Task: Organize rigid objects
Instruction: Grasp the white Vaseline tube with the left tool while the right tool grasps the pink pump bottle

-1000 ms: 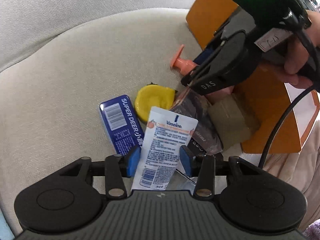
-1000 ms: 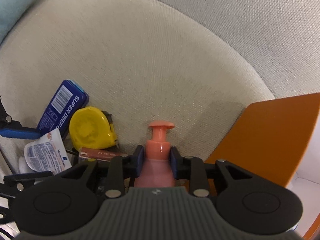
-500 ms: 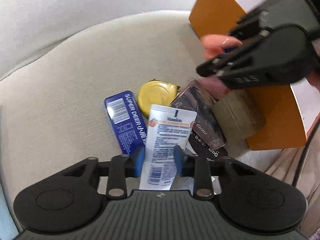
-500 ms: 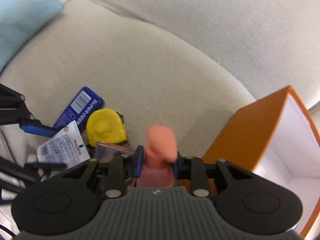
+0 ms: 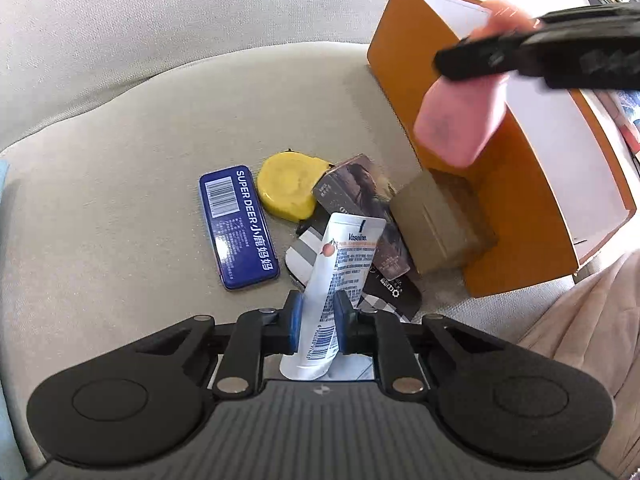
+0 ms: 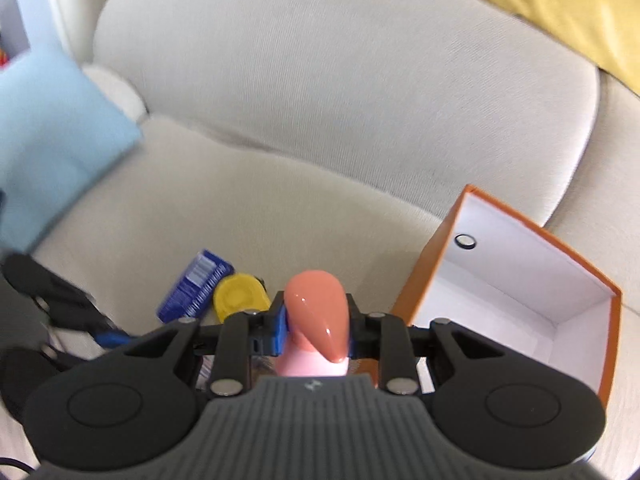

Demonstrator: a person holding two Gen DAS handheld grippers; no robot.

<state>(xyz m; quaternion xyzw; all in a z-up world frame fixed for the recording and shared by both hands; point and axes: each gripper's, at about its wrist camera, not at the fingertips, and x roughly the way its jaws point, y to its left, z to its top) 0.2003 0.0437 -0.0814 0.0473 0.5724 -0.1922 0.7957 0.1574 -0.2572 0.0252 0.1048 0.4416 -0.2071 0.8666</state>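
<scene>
My left gripper [image 5: 317, 322] is shut on a white Vaseline tube [image 5: 340, 264], held just above the pile on the beige sofa seat. My right gripper [image 6: 316, 326] is shut on a pink pump bottle [image 6: 316, 320]. It is lifted in the air; in the left wrist view the pink pump bottle [image 5: 460, 120] hangs, blurred, by the left wall of the orange box [image 5: 516, 216]. The box is open with a white inside [image 6: 516, 280]. A blue Super Deer tin [image 5: 238, 226], a yellow tape measure [image 5: 286, 186], a dark printed box [image 5: 360, 200] and a brown box [image 5: 440, 226] lie on the seat.
Striped and black flat packets [image 5: 394, 292] lie under the tube. A light blue cushion [image 6: 52, 136] is at the left and a yellow cloth [image 6: 568, 8] on the sofa back. A beige blanket [image 5: 588, 320] lies at the right.
My left gripper closed on the Vaseline tube and raised it slightly. My right gripper lifted the pink pump bottle off the pile and up beside the orange box.
</scene>
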